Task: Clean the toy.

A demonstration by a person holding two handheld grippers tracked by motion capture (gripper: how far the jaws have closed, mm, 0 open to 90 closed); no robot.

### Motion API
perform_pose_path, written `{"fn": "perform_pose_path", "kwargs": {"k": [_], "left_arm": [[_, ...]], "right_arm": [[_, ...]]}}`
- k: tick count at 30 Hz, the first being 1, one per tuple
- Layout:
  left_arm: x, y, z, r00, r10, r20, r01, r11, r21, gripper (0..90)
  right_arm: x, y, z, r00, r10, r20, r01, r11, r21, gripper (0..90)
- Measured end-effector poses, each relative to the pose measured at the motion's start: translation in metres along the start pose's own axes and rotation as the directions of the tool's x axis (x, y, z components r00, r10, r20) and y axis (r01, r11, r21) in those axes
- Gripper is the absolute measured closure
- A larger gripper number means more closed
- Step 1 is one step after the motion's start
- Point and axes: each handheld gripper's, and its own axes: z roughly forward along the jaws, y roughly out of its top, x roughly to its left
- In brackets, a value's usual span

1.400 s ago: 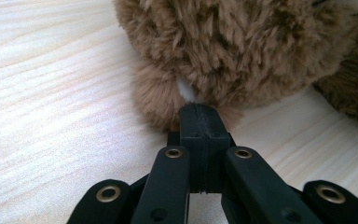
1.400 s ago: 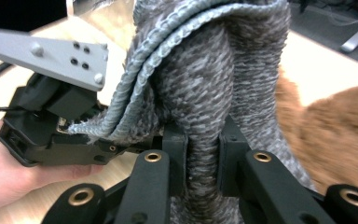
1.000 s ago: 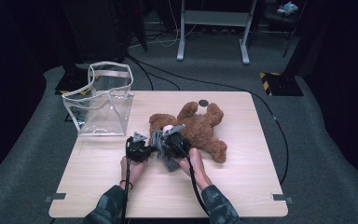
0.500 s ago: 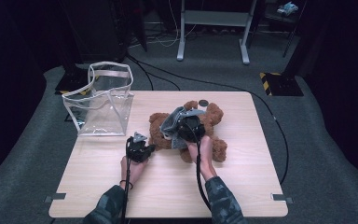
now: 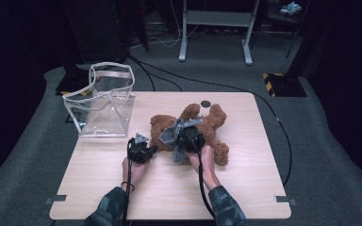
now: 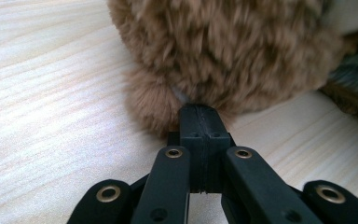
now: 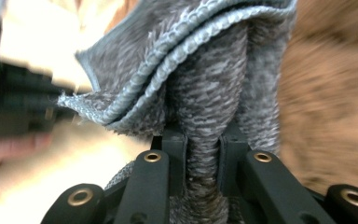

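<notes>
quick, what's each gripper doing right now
left gripper: fingers closed, pinching the teddy bear's fur.
right gripper: closed on the grey cloth.

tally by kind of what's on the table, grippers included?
Teddy bear: 1
Grey cloth: 1
Clear bag: 1
Small dark round disc: 1
Grippers: 2, left gripper and right gripper
Total: 6
</notes>
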Motion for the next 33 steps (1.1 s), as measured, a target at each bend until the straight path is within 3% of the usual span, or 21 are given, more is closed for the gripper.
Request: {"fn": "perform_pose_path", "kwargs": {"k": [3,6,9,18,25,29,30,33], "left_arm": [[0.0,0.0,0.0,1.0,0.005,0.001,-0.005,1.0,0.005,90.0],[0.0,0.0,0.0,1.0,0.008,-0.001,-0.008,1.0,0.005,90.0],[0.0,0.0,0.0,1.0,0.005,0.001,-0.005,1.0,0.005,90.0],[-0.001,0.0,0.0,0.9999,0.011,0.004,-0.011,0.9999,0.005,89.9],[-0.001,0.0,0.0,0.9999,0.017,0.002,-0.017,0.9998,0.005,89.9],[-0.002,0.0,0.0,0.9998,0.022,0.002,-0.022,0.9997,0.007,89.9],[-0.002,0.0,0.0,0.9997,0.023,0.0,-0.023,0.9997,0.007,89.9],[-0.002,0.0,0.0,0.9996,0.027,0.0,-0.027,0.9996,0.006,89.9]], "right_arm": [[-0.006,0.013,-0.012,0.9977,-0.009,0.068,0.014,0.998,-0.066,77.1],[-0.008,0.021,-0.005,0.987,-0.053,0.152,0.055,0.998,-0.01,77.0],[-0.018,0.021,-0.001,0.9822,-0.068,0.175,0.067,0.998,0.012,77.0],[-0.045,0.013,-0.019,0.9791,0.012,0.203,-0.008,1.0,-0.019,76.8],[-0.071,0.004,-0.03,0.9677,0.061,0.245,-0.057,0.998,-0.024,76.9],[-0.075,0.006,-0.035,0.9693,0.089,0.229,-0.082,0.996,-0.04,76.8],[-0.07,0.011,-0.04,0.9763,0.079,0.202,-0.066,0.995,-0.07,76.6],[-0.058,0.02,-0.039,0.9826,0.036,0.182,-0.02,0.996,-0.089,76.5]]}}
